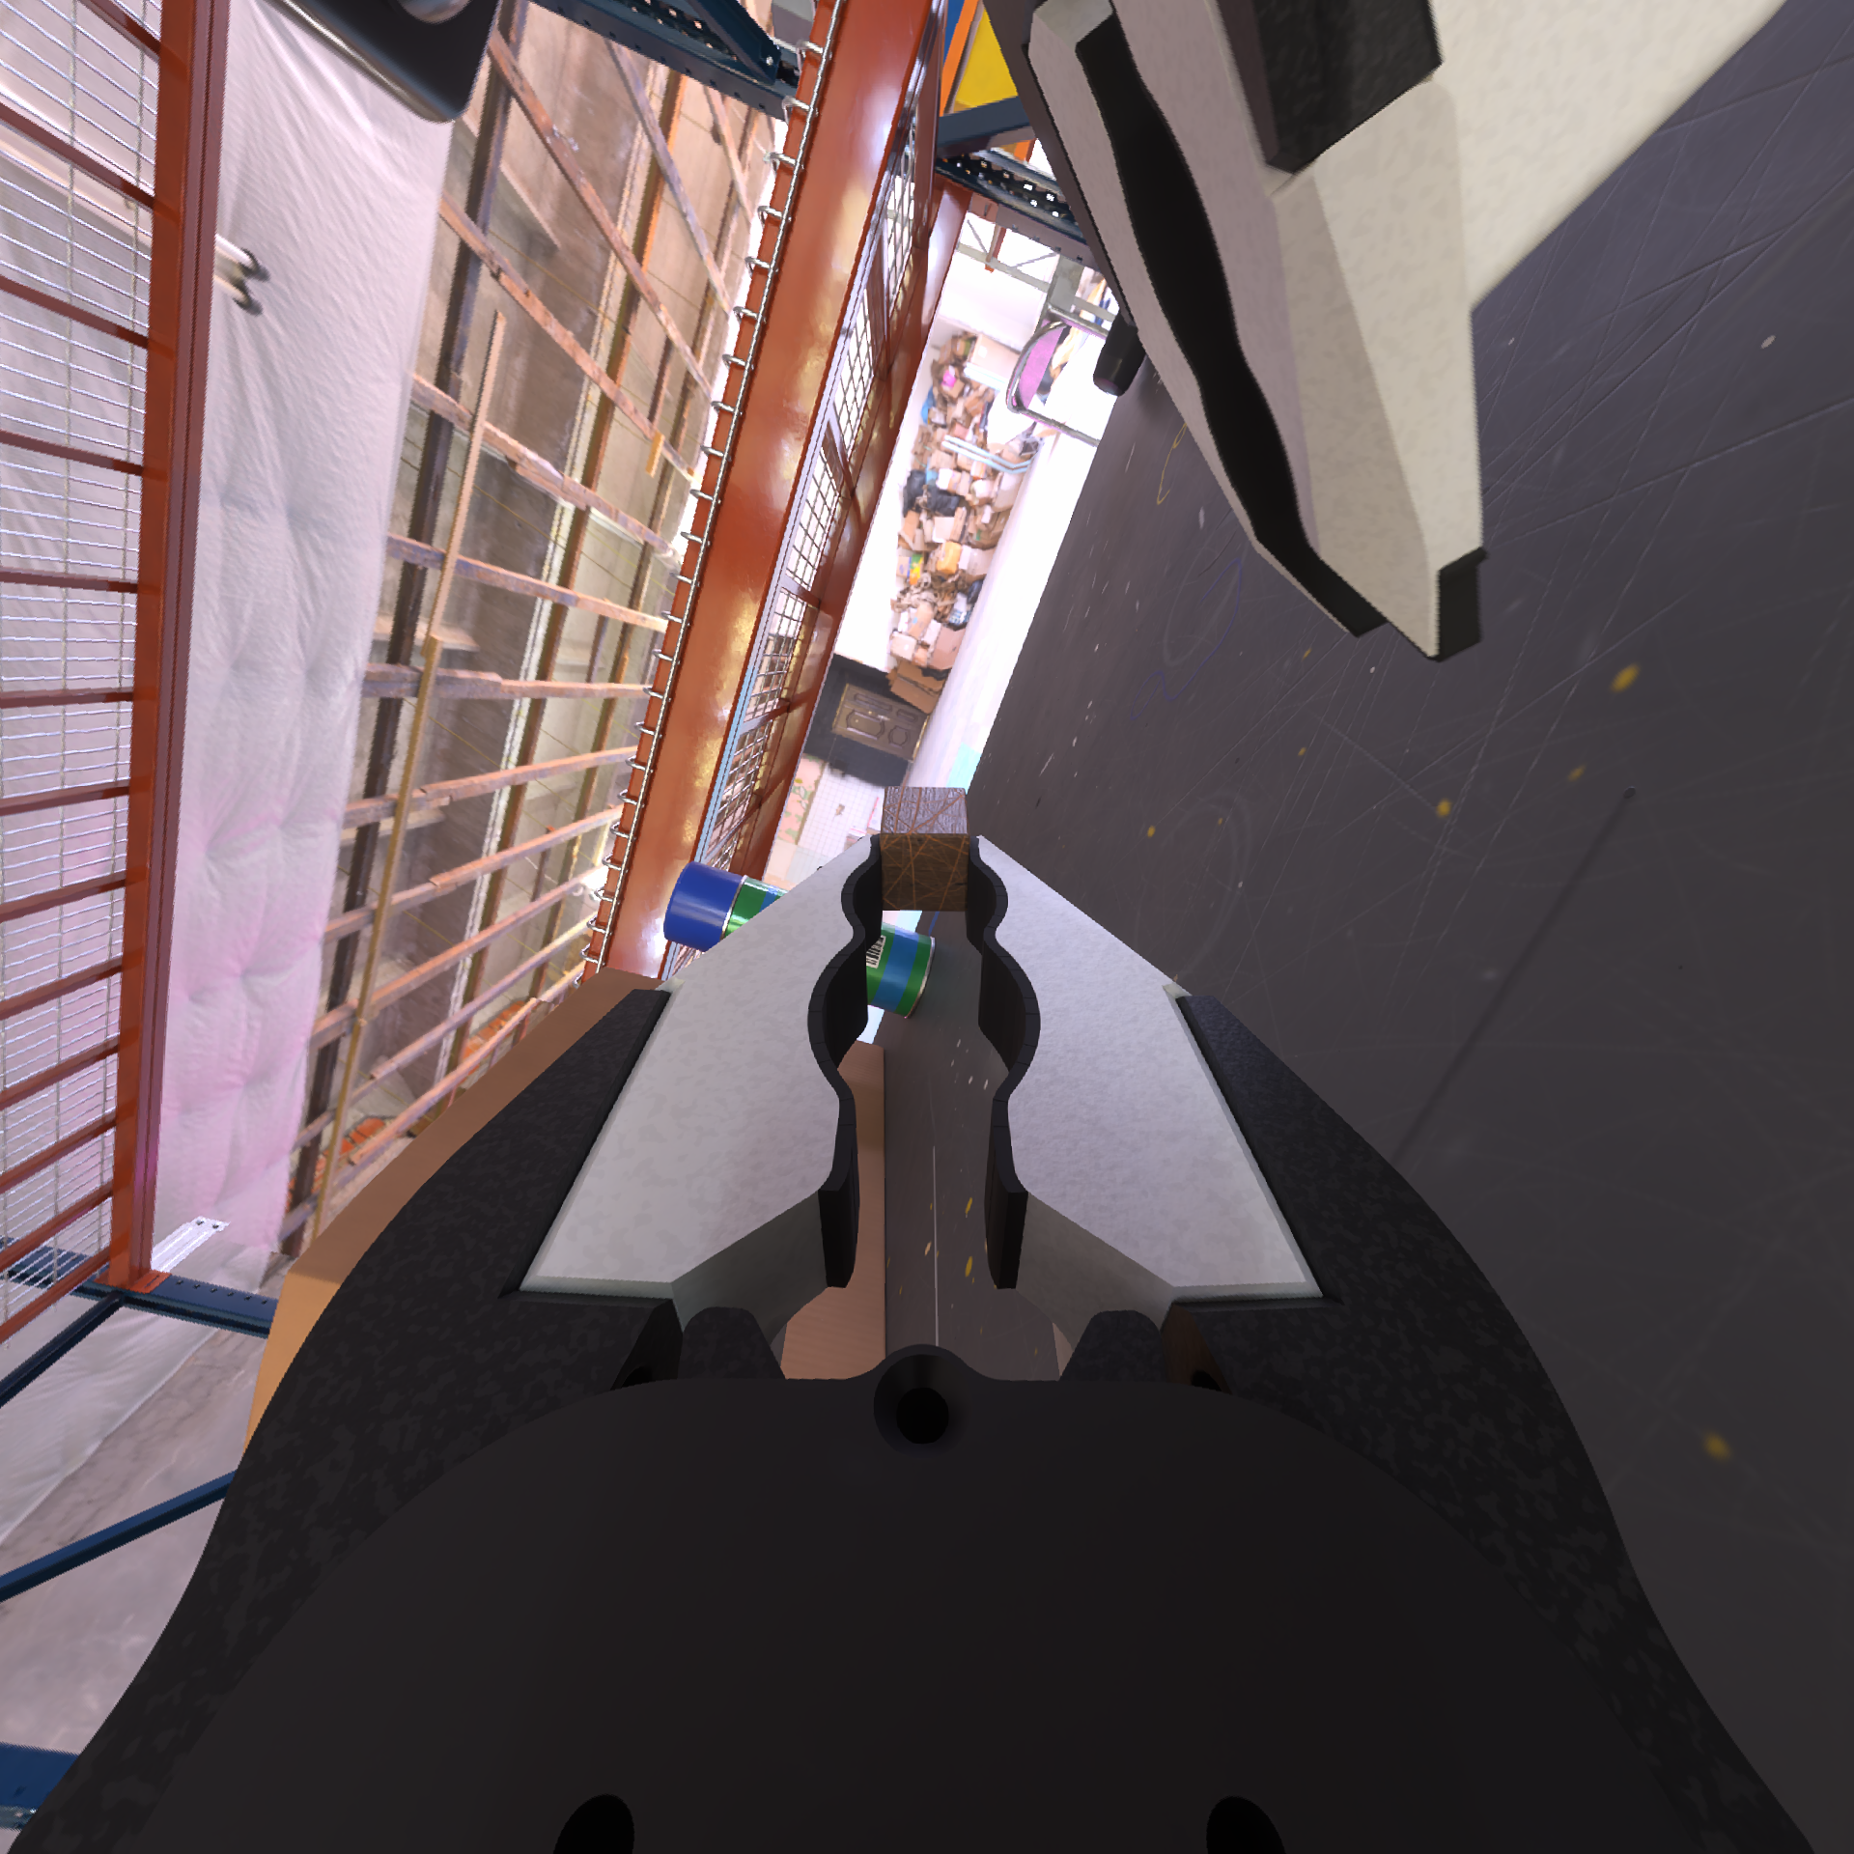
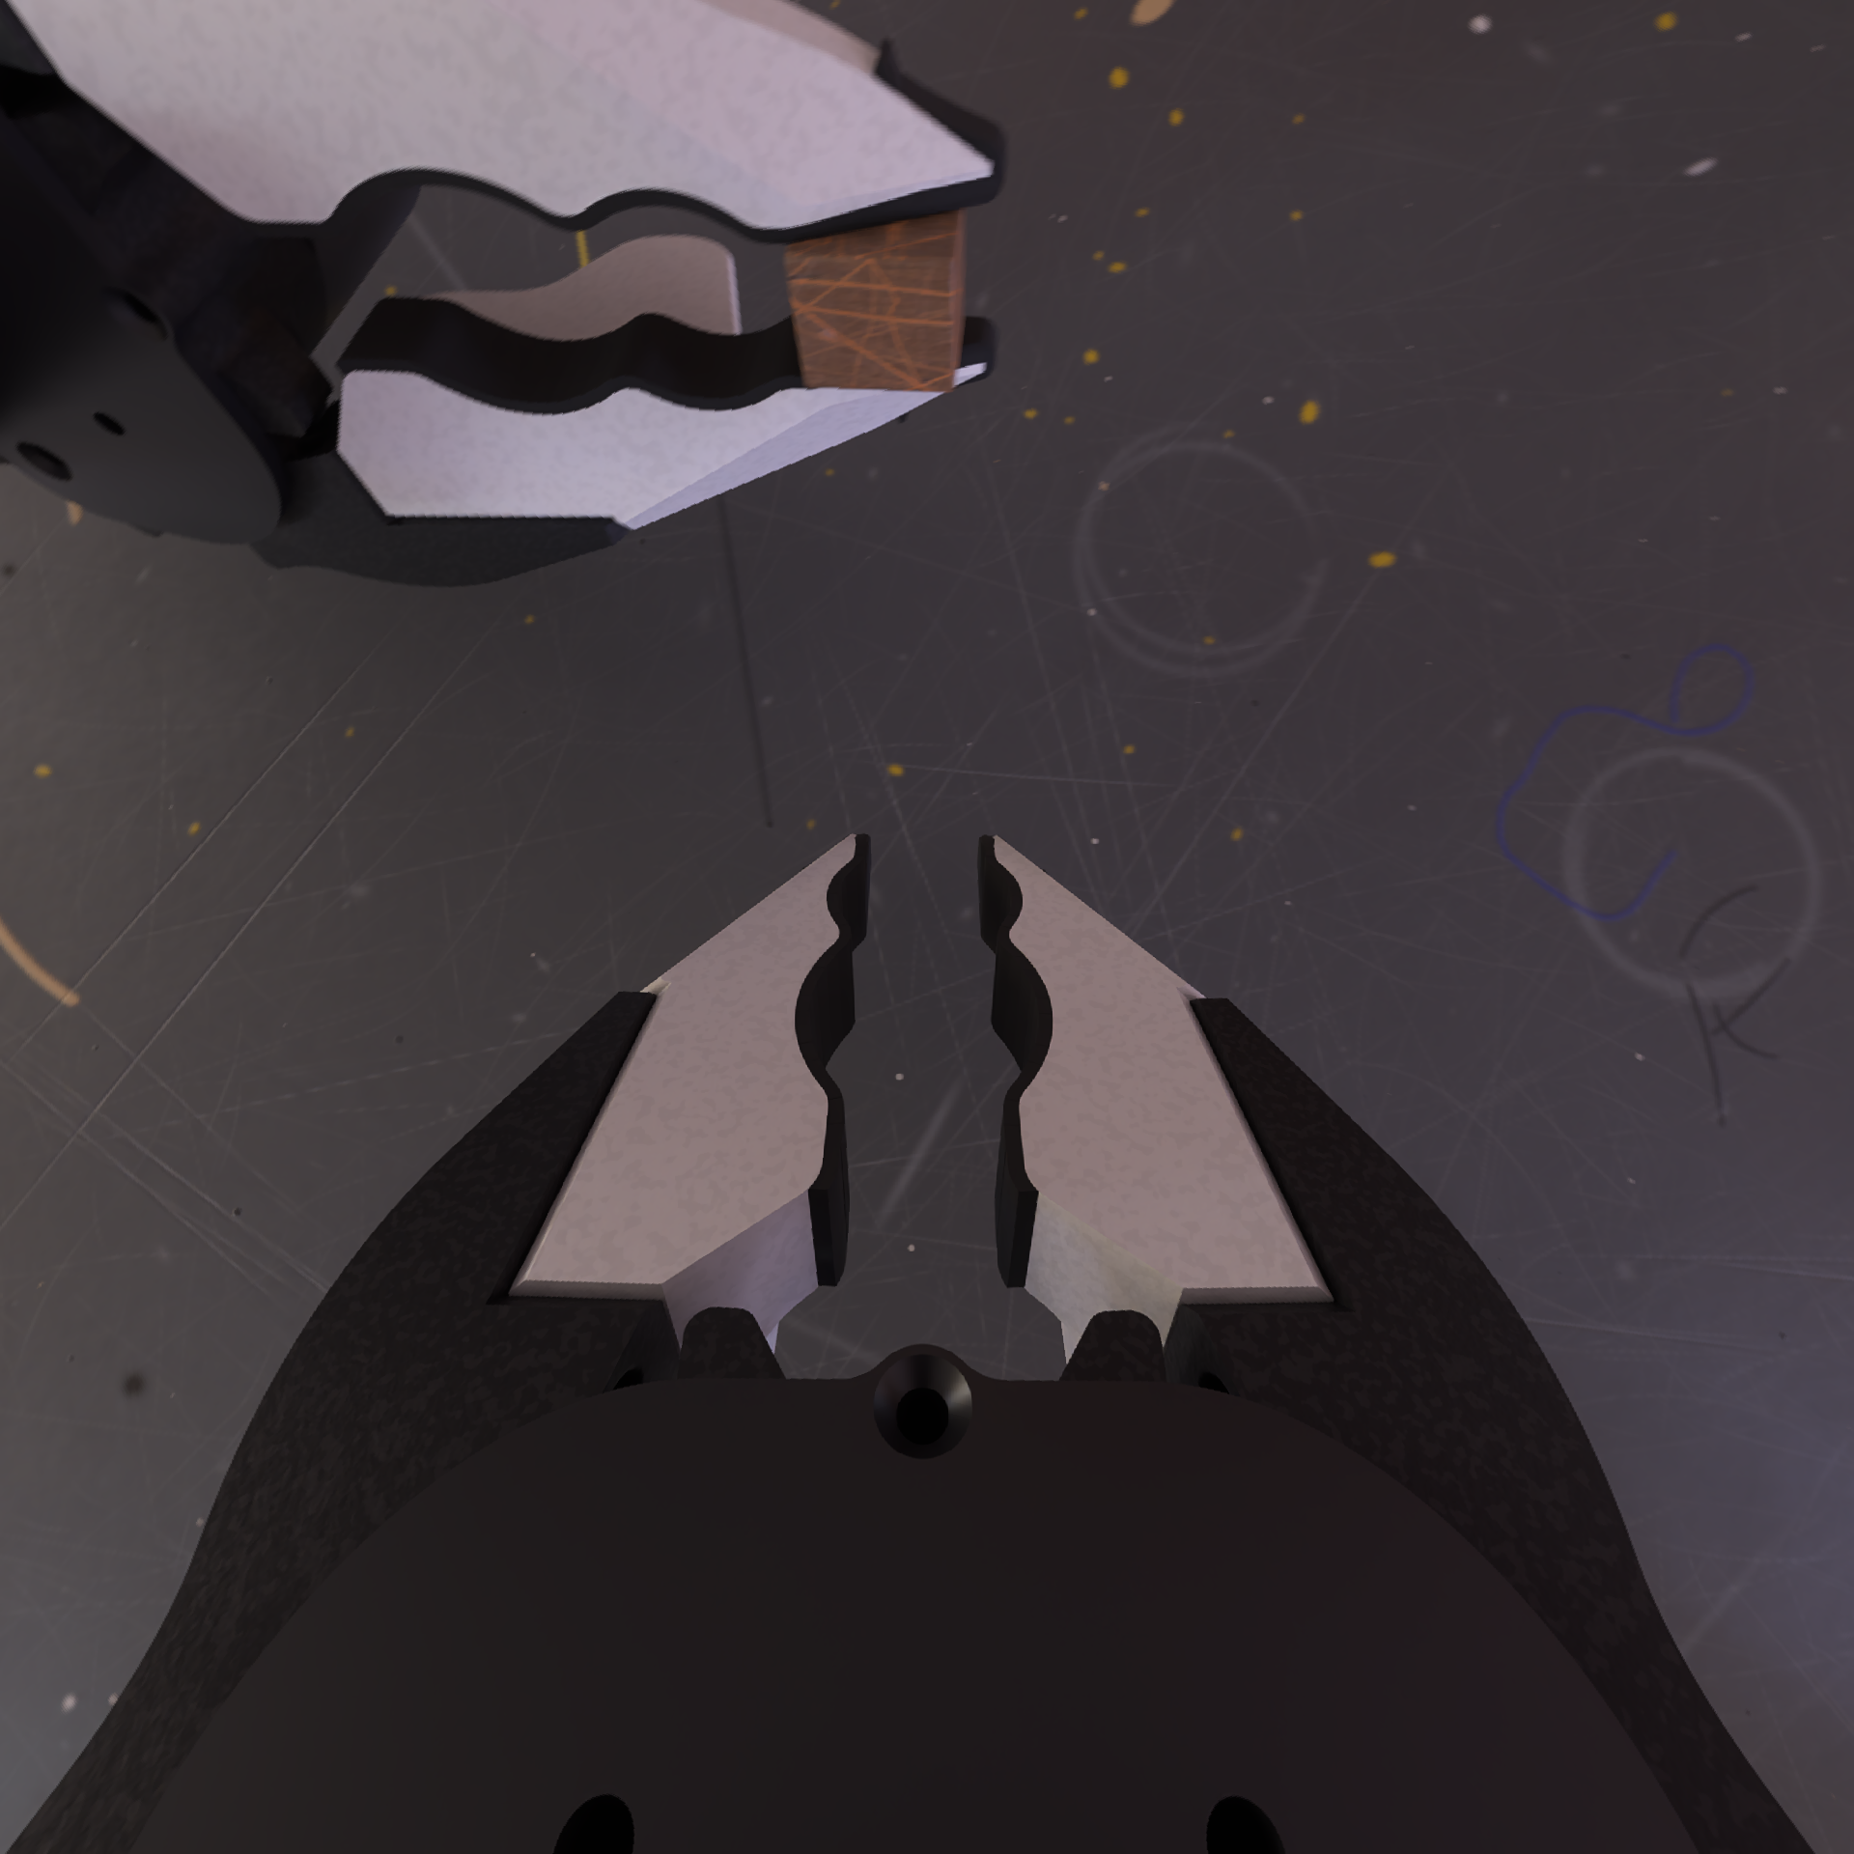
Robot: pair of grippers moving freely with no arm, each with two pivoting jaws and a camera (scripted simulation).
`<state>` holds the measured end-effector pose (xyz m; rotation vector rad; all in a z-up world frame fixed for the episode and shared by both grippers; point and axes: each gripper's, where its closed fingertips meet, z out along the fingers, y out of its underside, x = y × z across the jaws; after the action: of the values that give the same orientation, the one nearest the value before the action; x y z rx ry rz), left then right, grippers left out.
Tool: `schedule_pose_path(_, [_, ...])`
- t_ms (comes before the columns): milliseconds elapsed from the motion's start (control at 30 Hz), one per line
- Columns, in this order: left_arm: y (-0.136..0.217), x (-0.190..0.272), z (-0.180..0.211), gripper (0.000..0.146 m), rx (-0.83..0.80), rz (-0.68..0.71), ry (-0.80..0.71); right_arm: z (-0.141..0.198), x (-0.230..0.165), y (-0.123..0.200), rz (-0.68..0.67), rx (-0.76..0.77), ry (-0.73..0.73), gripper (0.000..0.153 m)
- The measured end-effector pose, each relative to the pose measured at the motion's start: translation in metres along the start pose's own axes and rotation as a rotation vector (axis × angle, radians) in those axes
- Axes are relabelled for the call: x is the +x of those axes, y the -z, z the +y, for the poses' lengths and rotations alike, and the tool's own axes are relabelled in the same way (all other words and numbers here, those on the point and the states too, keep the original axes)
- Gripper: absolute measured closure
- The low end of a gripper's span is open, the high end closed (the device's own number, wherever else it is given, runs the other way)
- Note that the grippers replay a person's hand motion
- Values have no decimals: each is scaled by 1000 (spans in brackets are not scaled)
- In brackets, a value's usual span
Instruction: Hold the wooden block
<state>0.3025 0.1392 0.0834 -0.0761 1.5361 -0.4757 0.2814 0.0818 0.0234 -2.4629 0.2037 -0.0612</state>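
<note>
The wooden block (image 1: 925, 871) is a small brown cube with scratch marks. My left gripper (image 1: 923, 853) is shut on it, gripping it at the very fingertips, and is rolled on its side relative to the table. In the right wrist view the same block (image 2: 878, 311) sits between the left gripper's (image 2: 978, 271) tips at the upper left, over the dark table (image 2: 1304, 702). My right gripper (image 2: 923, 848) is open and empty, pointing down at the table, a short way from the block. One of its fingers (image 1: 1354, 401) shows at the top right of the left wrist view.
A blue and green can (image 1: 717, 903) lies beyond the left fingertips near the table's wooden edge (image 1: 562, 1043). The dark table (image 1: 1505, 1003) is scratched and paint-speckled. Orange racking and mesh (image 1: 762, 522) stand behind it.
</note>
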Motion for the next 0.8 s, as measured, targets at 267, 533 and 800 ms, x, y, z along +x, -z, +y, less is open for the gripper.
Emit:
schedule_pose_path(267, [0, -1, 1, 131, 1, 5, 21, 7, 6, -7, 26, -53, 10, 132])
schedule_pose_path(533, [1, -1, 2, 131, -2, 7, 33, -2, 8, -2, -38, -34, 95, 134])
schedule_pose_path(800, [1, -1, 2, 131, -7, 7, 32, -3, 13, -4, 4, -65, 97, 135])
